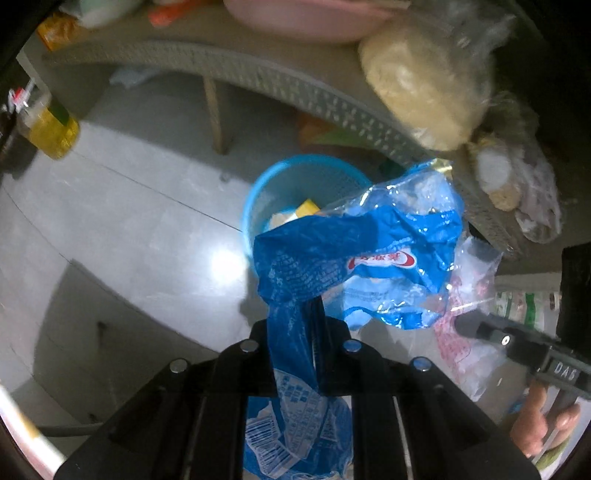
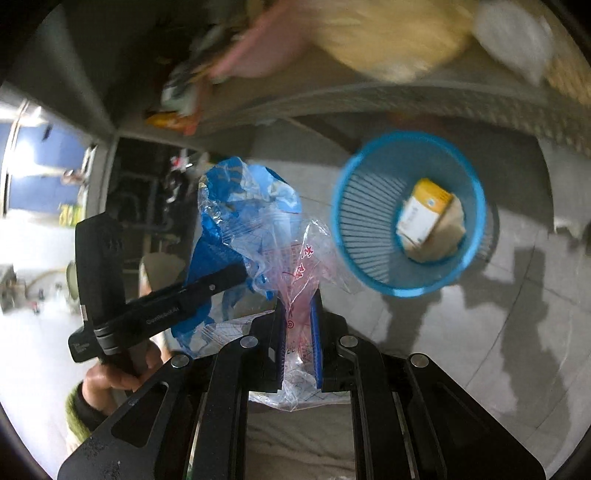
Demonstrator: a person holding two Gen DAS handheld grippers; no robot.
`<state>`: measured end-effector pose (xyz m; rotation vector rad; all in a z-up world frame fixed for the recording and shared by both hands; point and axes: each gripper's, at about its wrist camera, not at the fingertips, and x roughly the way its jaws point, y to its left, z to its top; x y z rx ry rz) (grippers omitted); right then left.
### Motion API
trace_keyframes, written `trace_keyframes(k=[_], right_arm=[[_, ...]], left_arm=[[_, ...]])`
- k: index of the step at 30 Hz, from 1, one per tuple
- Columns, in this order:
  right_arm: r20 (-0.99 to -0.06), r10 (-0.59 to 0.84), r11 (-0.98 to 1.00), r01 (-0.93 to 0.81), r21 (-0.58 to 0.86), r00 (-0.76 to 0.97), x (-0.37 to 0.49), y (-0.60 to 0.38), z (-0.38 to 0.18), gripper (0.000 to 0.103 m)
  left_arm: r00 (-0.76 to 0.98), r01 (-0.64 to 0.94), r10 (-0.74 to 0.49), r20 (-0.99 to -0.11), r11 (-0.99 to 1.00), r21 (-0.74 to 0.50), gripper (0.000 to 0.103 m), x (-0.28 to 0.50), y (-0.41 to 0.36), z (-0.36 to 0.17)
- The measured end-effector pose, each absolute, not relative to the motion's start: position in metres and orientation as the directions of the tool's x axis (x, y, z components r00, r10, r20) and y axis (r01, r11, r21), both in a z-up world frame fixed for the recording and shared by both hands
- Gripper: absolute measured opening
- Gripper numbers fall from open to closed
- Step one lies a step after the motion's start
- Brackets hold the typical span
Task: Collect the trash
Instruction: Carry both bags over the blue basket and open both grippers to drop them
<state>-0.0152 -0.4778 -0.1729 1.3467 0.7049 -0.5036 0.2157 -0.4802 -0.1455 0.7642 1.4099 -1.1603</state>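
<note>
My left gripper (image 1: 295, 321) is shut on a crumpled blue plastic wrapper (image 1: 354, 251), held above the floor in front of a blue slatted waste basket (image 1: 280, 173). My right gripper (image 2: 298, 314) is shut on a clear plastic bag with red print (image 2: 295, 273), just left of the same basket (image 2: 354, 229). A yellow-and-white box (image 2: 424, 210) and paper lie in the basket. The right gripper (image 1: 476, 326) and its clear bag (image 1: 469, 332) show at the right of the left wrist view. The left gripper (image 2: 236, 273) and blue wrapper (image 2: 218, 236) show at the left of the right wrist view.
A woven grey table (image 1: 258, 77) stands behind the basket and carries a pink basin (image 1: 303, 18) and bagged pale food (image 1: 424, 81). A bottle of yellow oil (image 1: 48, 129) stands on the tiled floor at the left.
</note>
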Motion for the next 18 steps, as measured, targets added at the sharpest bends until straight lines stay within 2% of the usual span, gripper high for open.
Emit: trace_keyframes(k=[5, 12, 15, 16, 17, 18], right_arm=[[-0.745, 0.099, 0.079, 0.741, 0.667, 0.659, -0.018, -0.5, -0.221, 0.01], [-0.787, 0.105, 0.041, 0.788, 0.615, 0.609, -0.007, -0.521, -0.252, 0.013], [-0.806, 0.09, 0.049, 0.806, 0.59, 0.585, -0.009, -0.53, -0.252, 0.018], [-0.812, 0.084, 0.055, 0.811, 0.582, 0.577, -0.009, -0.532, -0.253, 0.023], [-0.824, 0.077, 0.065, 0.822, 0.566, 0.562, -0.006, -0.536, -0.256, 0.026], [-0.829, 0.074, 0.07, 0.826, 0.559, 0.554, -0.005, -0.538, -0.259, 0.033]], left_arm=[[-0.233, 0.892, -0.073, -0.97, 0.38, -0.243, 0.017, 0.21, -0.502, -0.204], [-0.244, 0.88, -0.044, -0.969, 0.41, -0.24, 0.028, 0.214, -0.518, -0.241], [-0.244, 0.866, -0.072, -0.967, 0.433, -0.251, 0.042, 0.216, -0.532, -0.249], [-0.247, 0.856, -0.092, -0.965, 0.445, -0.261, 0.052, 0.217, -0.536, -0.25], [-0.244, 0.848, -0.108, -0.964, 0.459, -0.266, 0.058, 0.218, -0.539, -0.251], [-0.236, 0.843, -0.117, -0.965, 0.47, -0.264, 0.072, 0.22, -0.54, -0.25]])
